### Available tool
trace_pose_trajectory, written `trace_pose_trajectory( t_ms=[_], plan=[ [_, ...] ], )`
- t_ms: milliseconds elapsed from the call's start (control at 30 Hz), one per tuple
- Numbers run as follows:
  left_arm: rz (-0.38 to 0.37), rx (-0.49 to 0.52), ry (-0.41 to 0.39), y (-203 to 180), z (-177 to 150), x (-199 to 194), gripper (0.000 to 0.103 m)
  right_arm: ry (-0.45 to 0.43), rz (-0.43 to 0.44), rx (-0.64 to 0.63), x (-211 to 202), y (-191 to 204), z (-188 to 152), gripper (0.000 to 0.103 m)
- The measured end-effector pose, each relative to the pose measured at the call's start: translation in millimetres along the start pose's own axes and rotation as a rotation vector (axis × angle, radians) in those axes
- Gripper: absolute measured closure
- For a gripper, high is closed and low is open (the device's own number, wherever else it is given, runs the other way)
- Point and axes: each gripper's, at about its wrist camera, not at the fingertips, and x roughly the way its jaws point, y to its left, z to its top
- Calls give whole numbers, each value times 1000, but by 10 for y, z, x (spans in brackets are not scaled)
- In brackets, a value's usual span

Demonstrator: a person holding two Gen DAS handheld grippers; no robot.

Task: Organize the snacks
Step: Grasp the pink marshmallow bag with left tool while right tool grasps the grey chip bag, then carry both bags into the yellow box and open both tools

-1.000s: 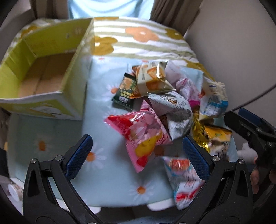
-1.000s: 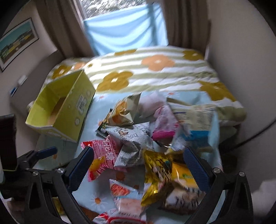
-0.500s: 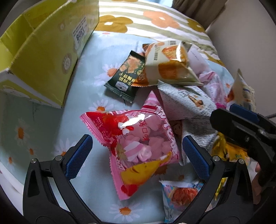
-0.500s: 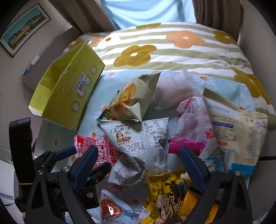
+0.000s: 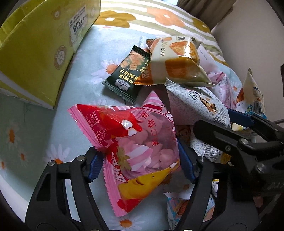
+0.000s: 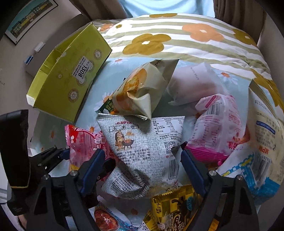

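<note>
Two grabs were under way; my left gripper [image 5: 140,164] had its jaws narrowed against the pink strawberry bag [image 5: 134,142]; my right gripper [image 6: 142,165] straddled the grey corn-roll bag [image 6: 142,151], jaws wide; next, carry toward the yellow box [image 6: 71,74] at ten o'clock on the bed.

A pale blue cloth printed with daisies [image 5: 74,85] is spread beneath everything, and beyond it a striped quilt with orange and mustard flowers [image 6: 177,35] is seen. Brown curtains [image 6: 236,12] are hung at the back, and a framed picture of buildings [image 6: 30,17] is mounted on the beige wall [image 6: 10,58] at left.
</note>
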Motion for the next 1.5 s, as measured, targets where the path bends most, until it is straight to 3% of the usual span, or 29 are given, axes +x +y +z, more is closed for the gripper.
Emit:
trace_pose_trajectory(
  t_ms=[167,500,700,933,1200,1500],
  plan=[
    [2,-4,-5,50,-50,-45,35,6,1,-7,57,15,35,20],
    [9,0,-13,81,-70,-83,36,25,17,-25,187,54,70,42],
    [15,7,-33,104,-78,-261,36,22,67,6,124,97,63,44],
    [44,14,-98,210,-128,-720,36,-5,117,29,-104,263,13,44],
    [53,34,-208,307,-81,-1329,36,-99,146,16,-599,579,79,44],
    [22,49,-345,679,425,-1975,36,-219,111,4,-985,967,465,44]
  ],
)
